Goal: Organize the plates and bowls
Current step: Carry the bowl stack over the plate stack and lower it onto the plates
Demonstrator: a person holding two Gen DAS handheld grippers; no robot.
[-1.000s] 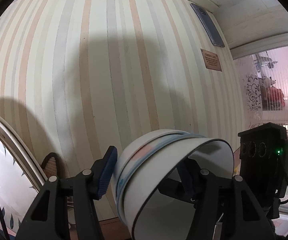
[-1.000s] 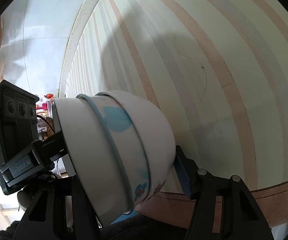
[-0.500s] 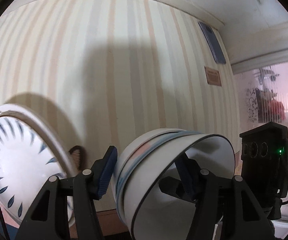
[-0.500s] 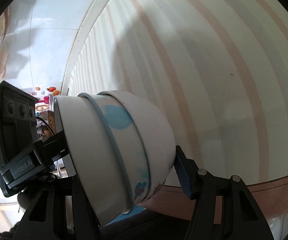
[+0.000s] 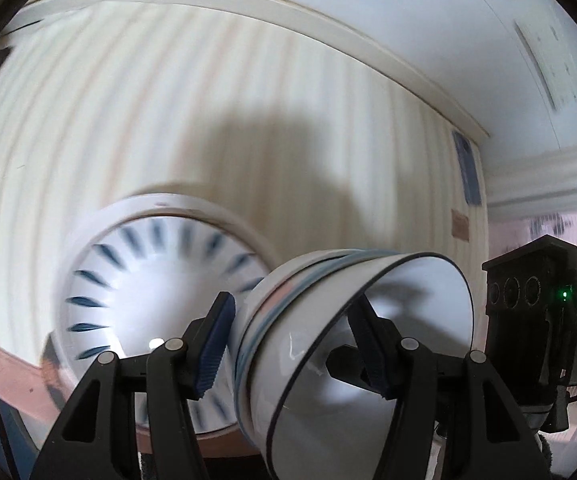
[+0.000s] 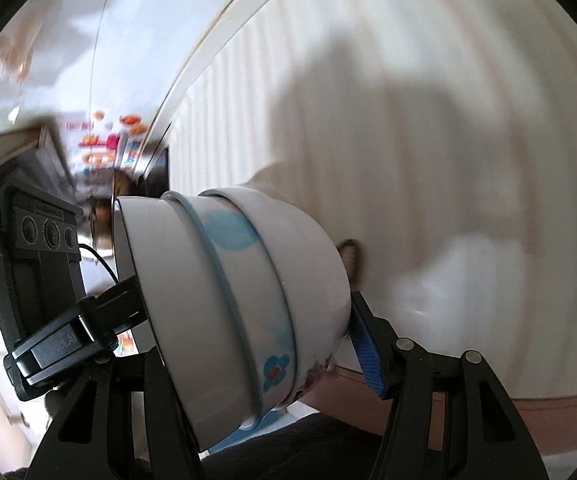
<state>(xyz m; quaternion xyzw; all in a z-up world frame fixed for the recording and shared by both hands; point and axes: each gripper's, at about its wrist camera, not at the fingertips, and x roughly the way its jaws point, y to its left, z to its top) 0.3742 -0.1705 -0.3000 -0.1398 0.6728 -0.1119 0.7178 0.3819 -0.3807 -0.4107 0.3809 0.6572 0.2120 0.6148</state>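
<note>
A stack of nested white bowls [image 5: 344, 344], one with a blue rim and blue prints, is held sideways in the air between both grippers. My left gripper [image 5: 300, 344] is shut on it, one finger inside the innermost bowl, the other on the outer base. My right gripper [image 6: 248, 320] is shut on the same stack [image 6: 240, 300] from the other side. A white plate with dark blue leaf marks [image 5: 148, 300] stands upright behind the stack, against the striped wall.
A striped cream wall [image 5: 168, 120] fills the background, with a brown baseboard strip [image 6: 488, 412] below. A window area [image 5: 568, 240] is at the right in the left wrist view. Colourful items [image 6: 104, 148] show far left in the right wrist view.
Both grippers have swung with the bowl stack; the view has tilted and pulled back from the wall. The blue-leaf plate has come from the left edge toward the middle of the left wrist view.
</note>
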